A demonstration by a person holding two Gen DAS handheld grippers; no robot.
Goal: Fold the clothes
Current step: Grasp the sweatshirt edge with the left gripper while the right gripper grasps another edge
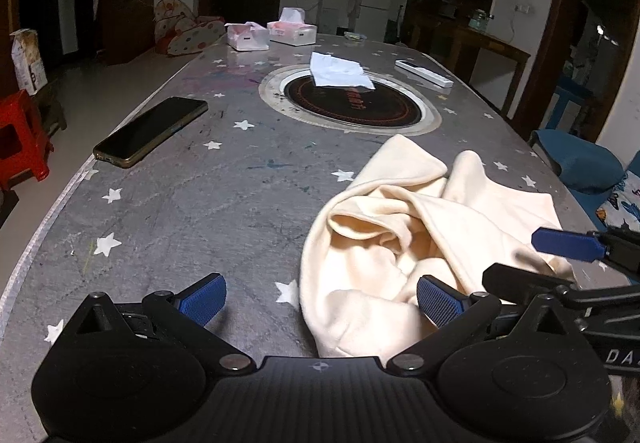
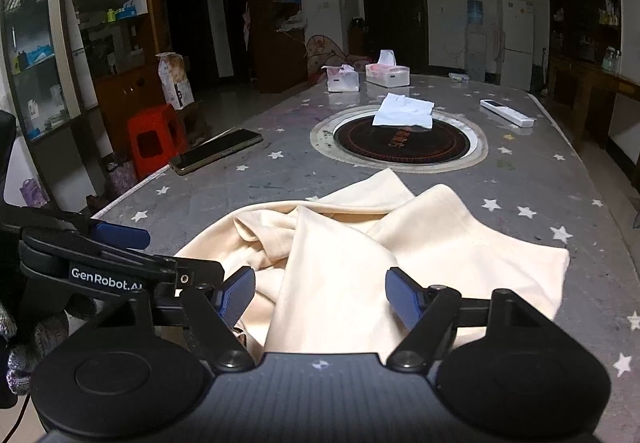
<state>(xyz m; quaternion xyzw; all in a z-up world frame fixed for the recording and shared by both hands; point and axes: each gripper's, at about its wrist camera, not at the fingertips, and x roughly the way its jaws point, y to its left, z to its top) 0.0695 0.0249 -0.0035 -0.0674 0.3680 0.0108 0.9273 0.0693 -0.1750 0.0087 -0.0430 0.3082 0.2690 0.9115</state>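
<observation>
Left wrist view looks along a grey, star-printed worktop (image 1: 180,203) that fills most of the frame, with a round dark hotplate (image 1: 350,103) set into it at upper centre. At lower right lies the task's thing, a cream garment (image 1: 400,243), bunched in loose rolls and not yet flattened. Both grippers sit at its near edge. The left gripper (image 1: 320,303) has its blue pads spread wide; the right-hand pad rests against the cloth, the other is over bare worktop, and nothing is pinched. In the right wrist view the right gripper (image 2: 320,295) is likewise spread, with a fold of cloth lying between its pads but not clamped.

The step in hand appears to be the first grasp for spreading the garment out. To do it well, each gripper probably needs a single outer layer at a separate corner or hem, not a thick roll, so the cloth can be drawn flat.

Smaller things sit clear at upper left: a dark phone (image 1: 152,131) and a white tissue (image 1: 338,71) on the hotplate.
</observation>
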